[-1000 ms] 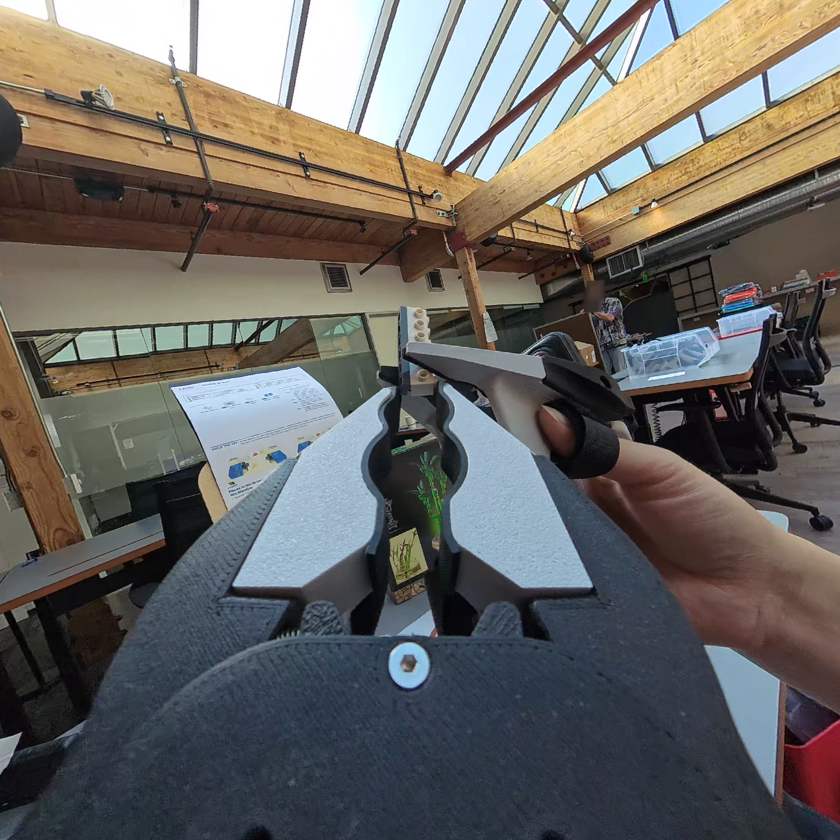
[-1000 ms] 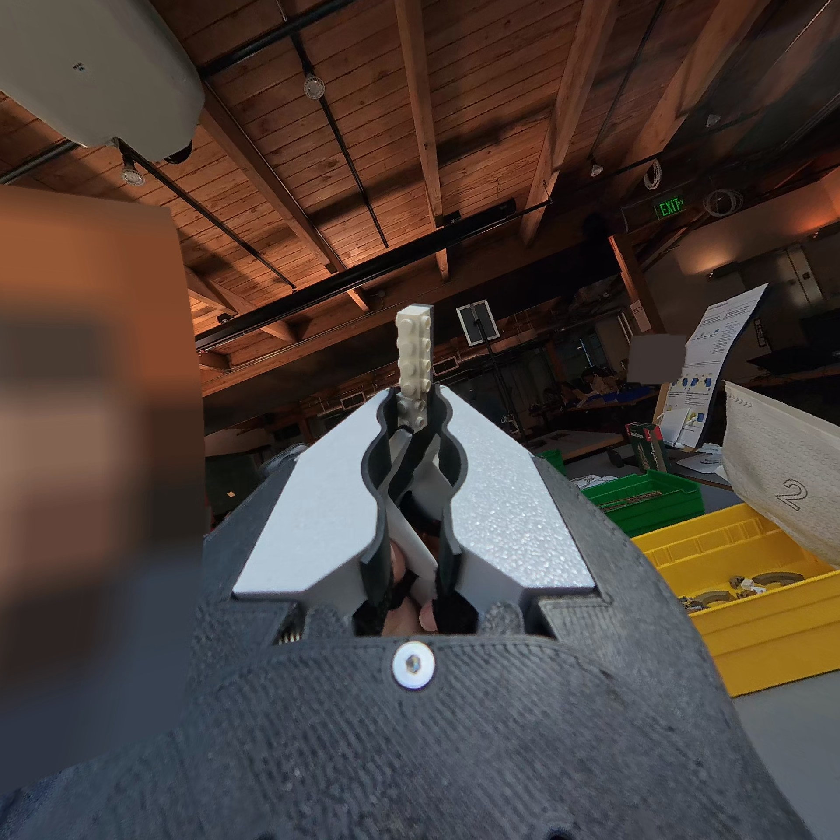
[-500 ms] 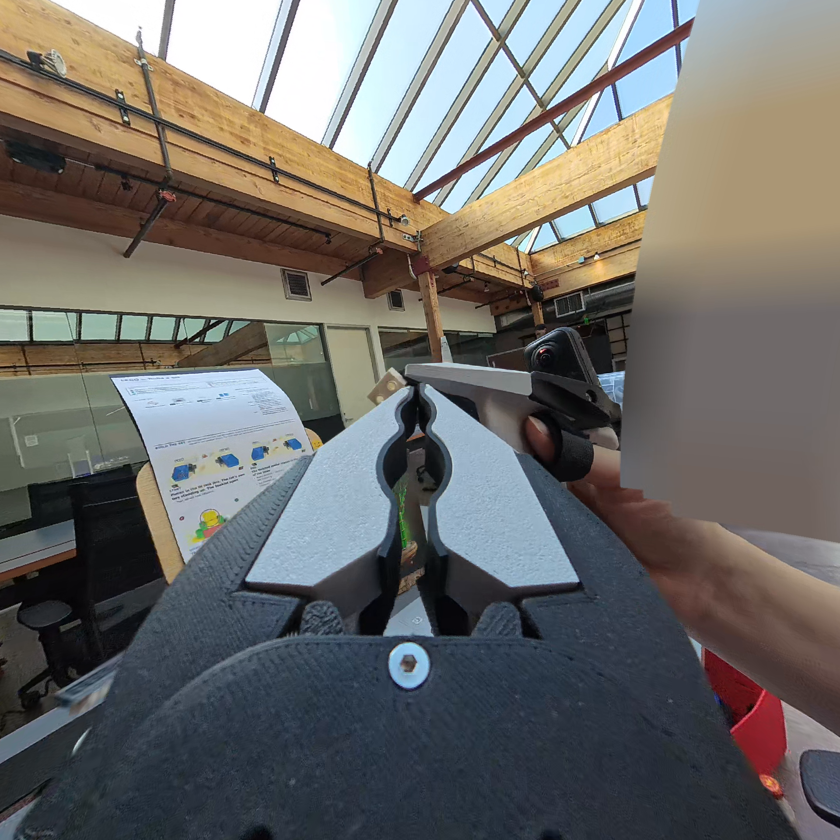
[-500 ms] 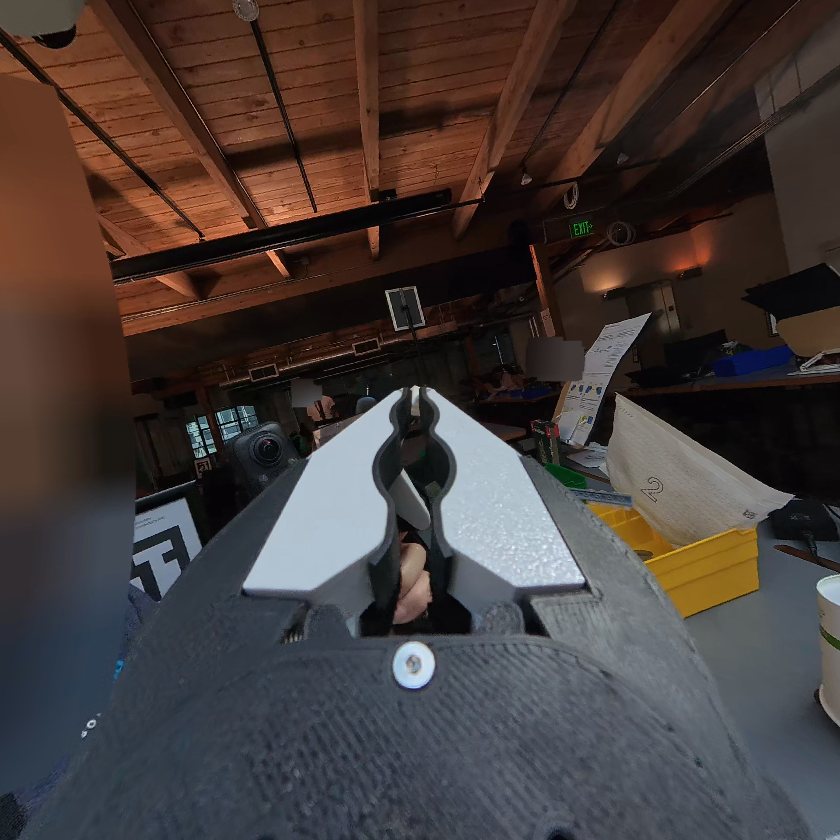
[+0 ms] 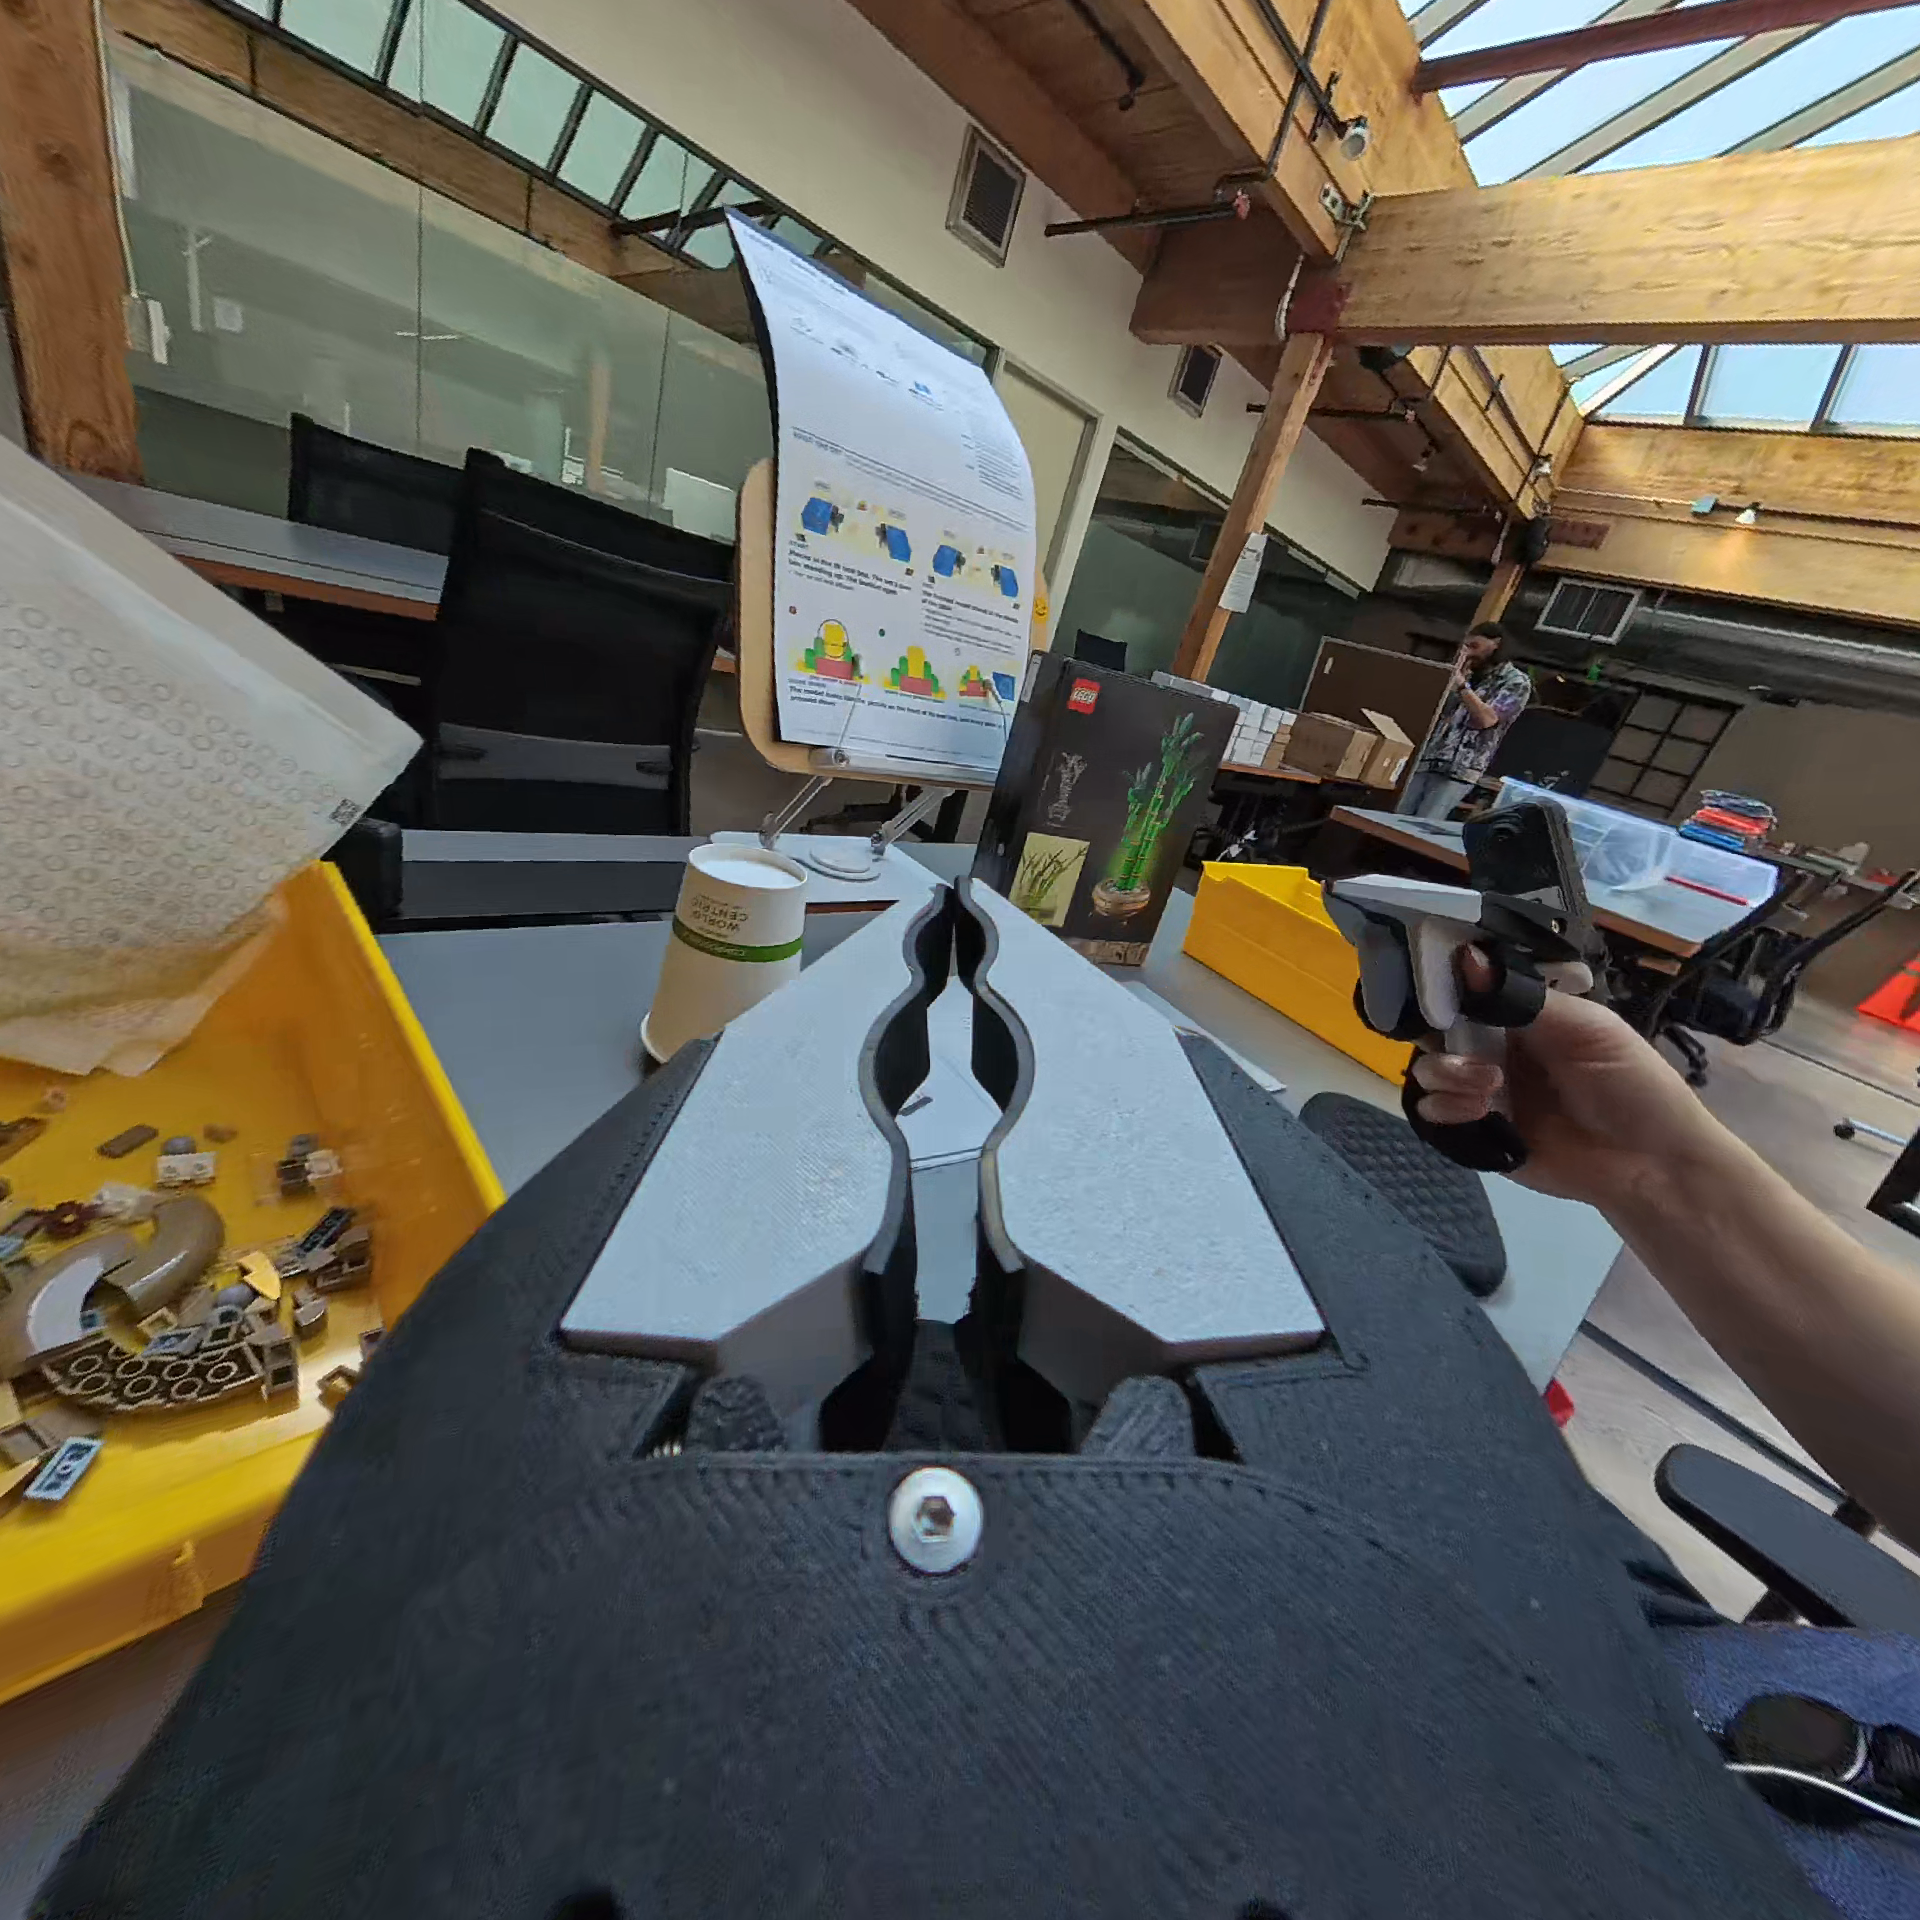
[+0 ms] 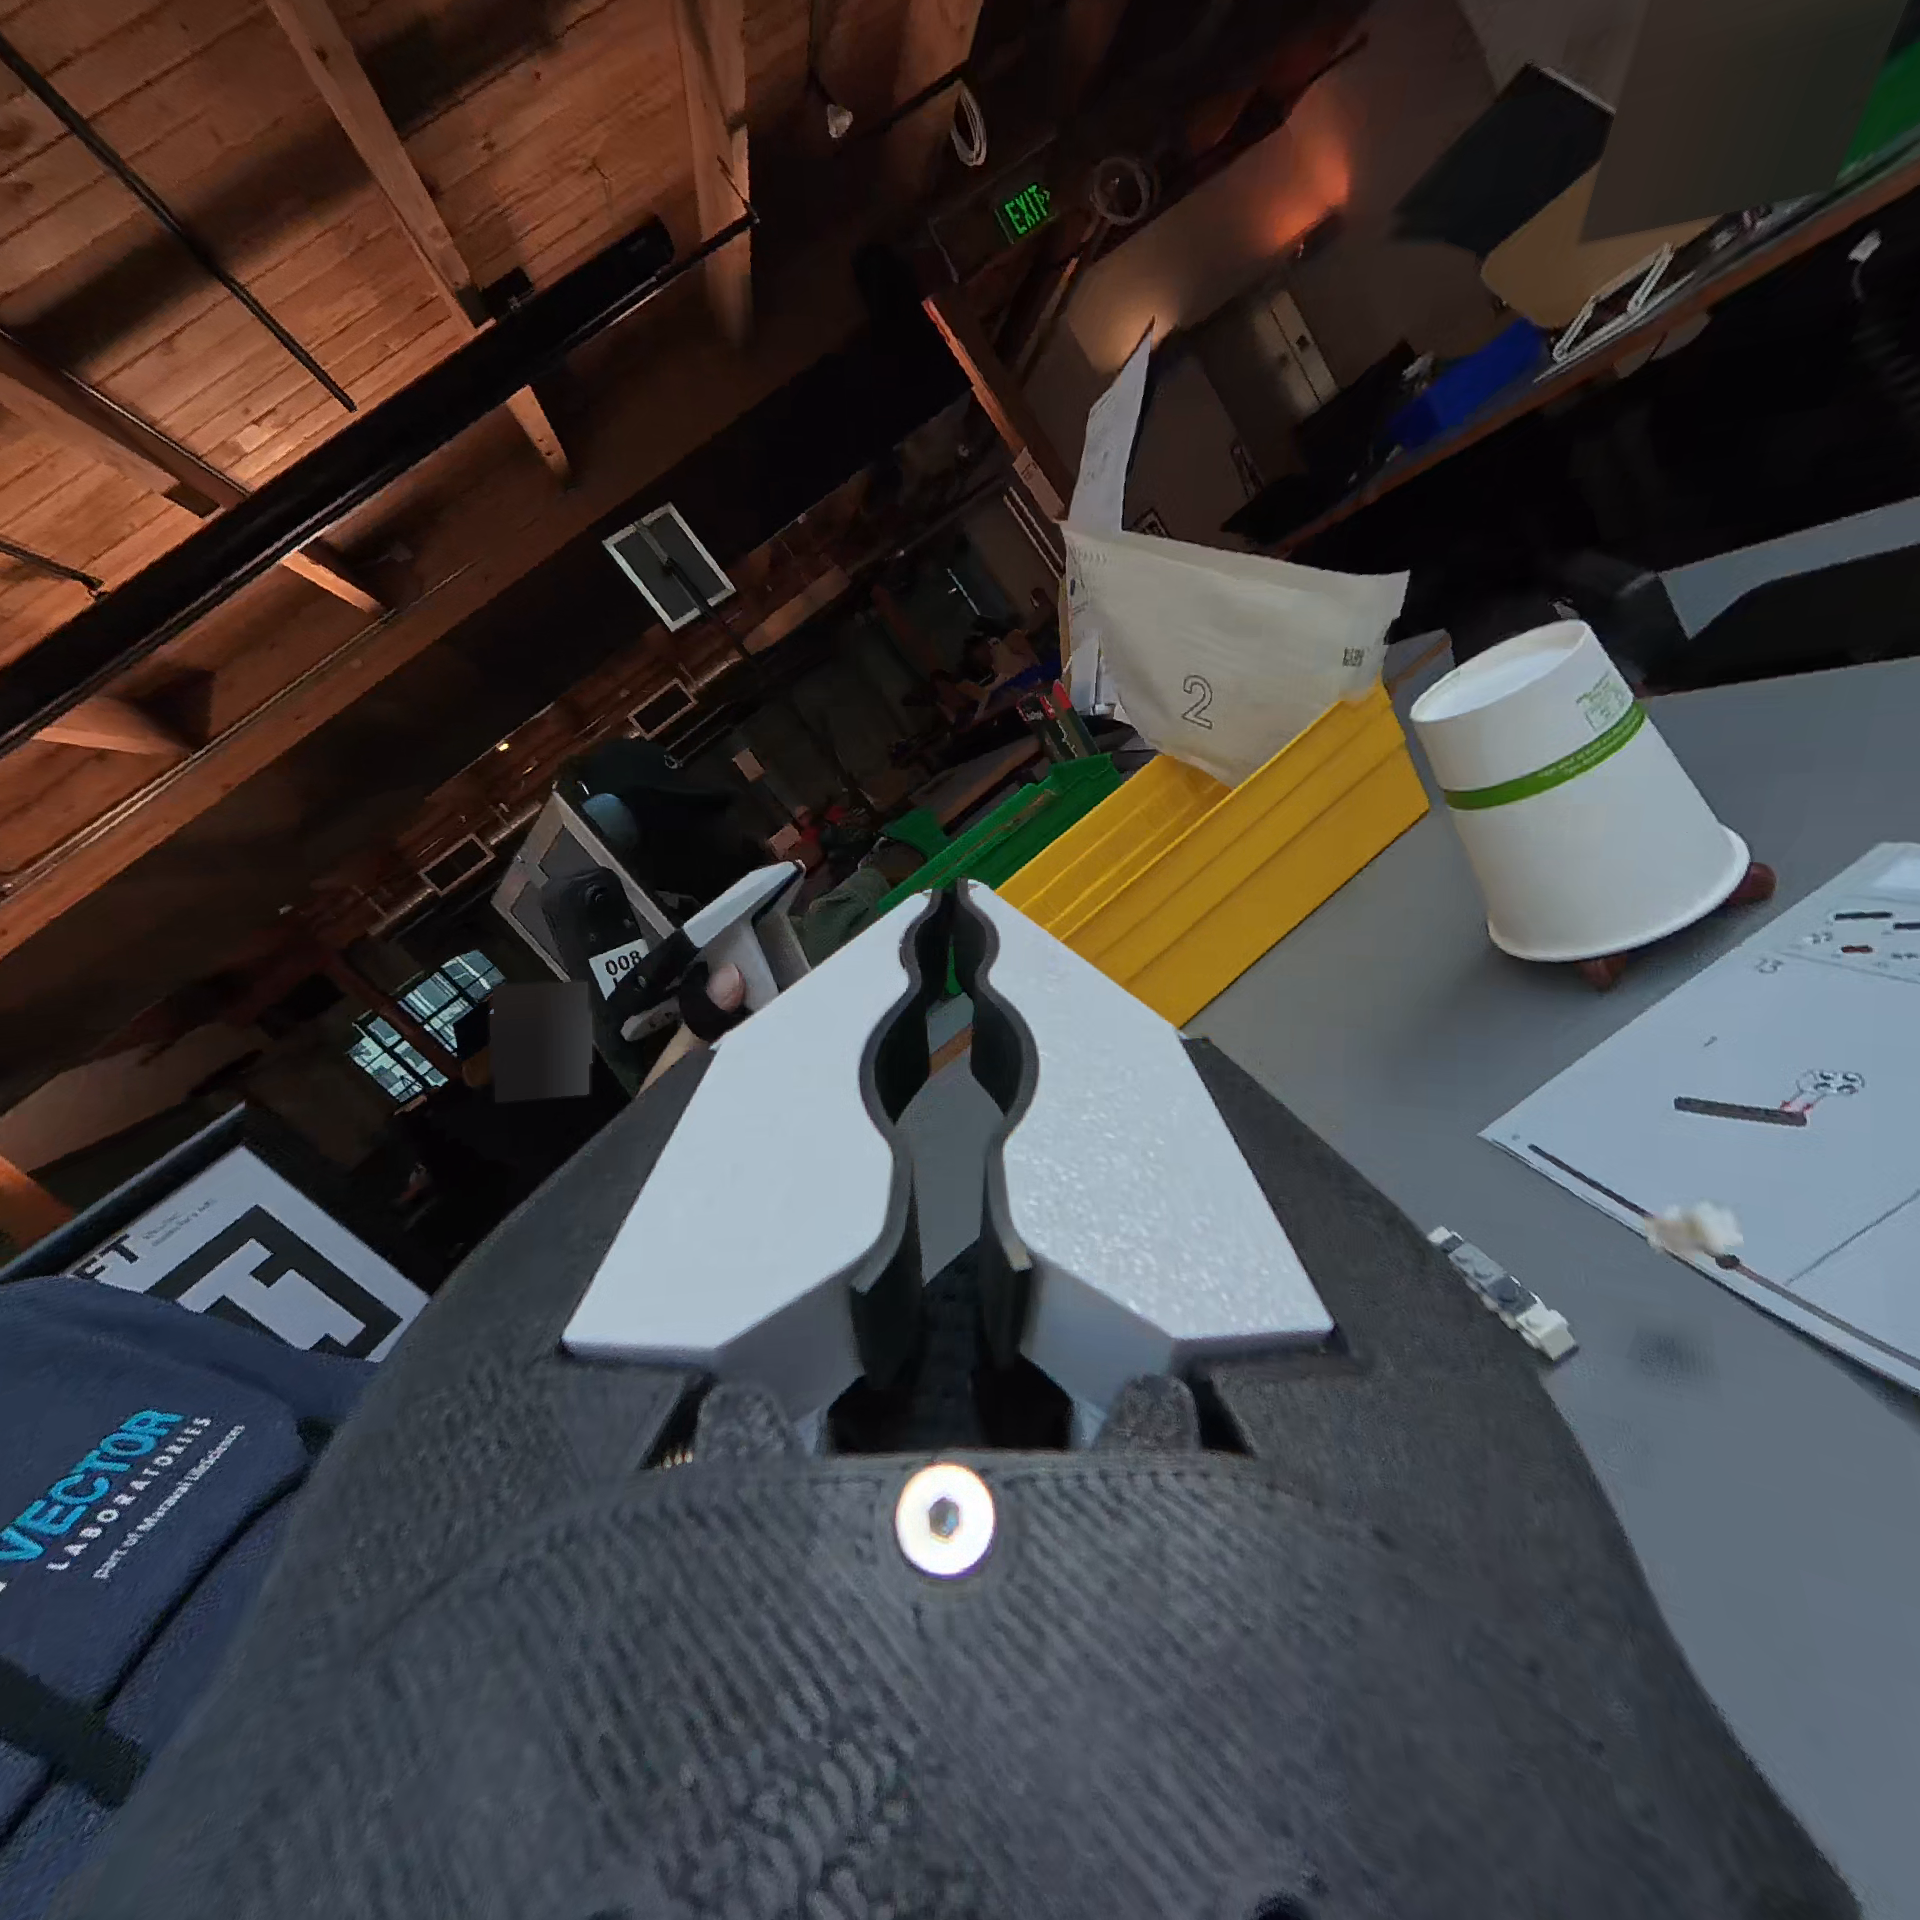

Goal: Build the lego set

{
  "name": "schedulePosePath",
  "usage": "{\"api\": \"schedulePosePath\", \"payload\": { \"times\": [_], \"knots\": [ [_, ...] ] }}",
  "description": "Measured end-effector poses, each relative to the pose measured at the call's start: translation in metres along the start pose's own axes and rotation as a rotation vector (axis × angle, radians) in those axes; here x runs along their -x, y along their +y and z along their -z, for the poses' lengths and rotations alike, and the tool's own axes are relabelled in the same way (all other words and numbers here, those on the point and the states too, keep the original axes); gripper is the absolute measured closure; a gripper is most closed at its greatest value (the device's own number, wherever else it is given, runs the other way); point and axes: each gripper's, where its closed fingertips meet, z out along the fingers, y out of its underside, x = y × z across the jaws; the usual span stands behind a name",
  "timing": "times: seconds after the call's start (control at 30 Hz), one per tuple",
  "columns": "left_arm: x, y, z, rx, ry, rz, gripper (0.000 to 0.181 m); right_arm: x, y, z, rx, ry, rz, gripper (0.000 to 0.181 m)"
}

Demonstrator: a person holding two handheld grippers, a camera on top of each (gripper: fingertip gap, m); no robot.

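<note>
My left gripper (image 5: 956, 896) is shut with nothing between its pads, above the grey table (image 5: 540, 997). My right gripper (image 6: 954, 899) is shut and bare too. Each shows in the other's view, held in a hand: the right one (image 5: 1351, 904) at the right, the left one (image 6: 764, 894) at the left. A small grey and white lego piece (image 6: 1501, 1294) lies on the table to the right of my right gripper. A blurred cream piece (image 6: 1694, 1231) is on the edge of the instruction booklet (image 6: 1766, 1122). Loose lego parts (image 5: 156, 1299) fill a yellow bin (image 5: 416, 1091) at the left.
An upturned paper cup (image 5: 727, 956) stands ahead; it also shows in the right wrist view (image 6: 1569, 800). A lego box (image 5: 1112, 810), an instruction sheet on a stand (image 5: 894, 561), a second yellow bin (image 5: 1278, 956), a white paper bag (image 5: 135, 790) and a green bin (image 6: 997, 831) surround the table. About 25 centimeters separates my left fingertips from my right.
A second ago my right gripper held a cream brick up by the left gripper's tips. The brick has left the grasp, both grippers have shut on air and swung down towards the table.
</note>
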Motion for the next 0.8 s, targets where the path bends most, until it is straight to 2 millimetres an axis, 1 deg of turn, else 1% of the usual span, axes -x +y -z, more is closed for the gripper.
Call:
{"api": "schedulePosePath", "payload": {
  "times": [0.07, 0.13, 0.2, 0.3, 0.43, 0.57, 0.7, 0.8],
  "knots": [
    [0.012, 0.010, 0.005, 0.033, -0.037, -0.010, 0.181, -0.027, 0.021, 0.001, 0.071, 0.050, -0.008, 0.181],
    [0.020, 0.023, 0.006, 0.080, -0.057, -0.006, 0.181, -0.053, 0.034, 0.009, 0.113, 0.118, 0.007, 0.181],
    [0.025, 0.032, 0.006, 0.100, -0.070, -0.002, 0.181, -0.072, 0.037, 0.019, 0.117, 0.170, 0.044, 0.181],
    [0.031, 0.039, 0.002, 0.119, -0.090, -0.010, 0.181, -0.090, 0.030, 0.034, 0.105, 0.234, 0.110, 0.181],
    [0.031, 0.038, -0.010, 0.136, -0.084, -0.036, 0.181, -0.102, 0.015, 0.044, 0.134, 0.289, 0.217, 0.181],
    [0.032, 0.035, -0.023, 0.156, -0.083, -0.084, 0.181, -0.106, 0.005, 0.044, 0.165, 0.316, 0.309, 0.181],
    [0.034, 0.034, -0.034, 0.183, -0.084, -0.115, 0.181, -0.109, 0.003, 0.040, 0.218, 0.316, 0.387, 0.181],
    [0.040, 0.035, -0.041, 0.217, -0.106, -0.146, 0.181, -0.113, 0.005, 0.036, 0.270, 0.318, 0.446, 0.181]
  ]
}}
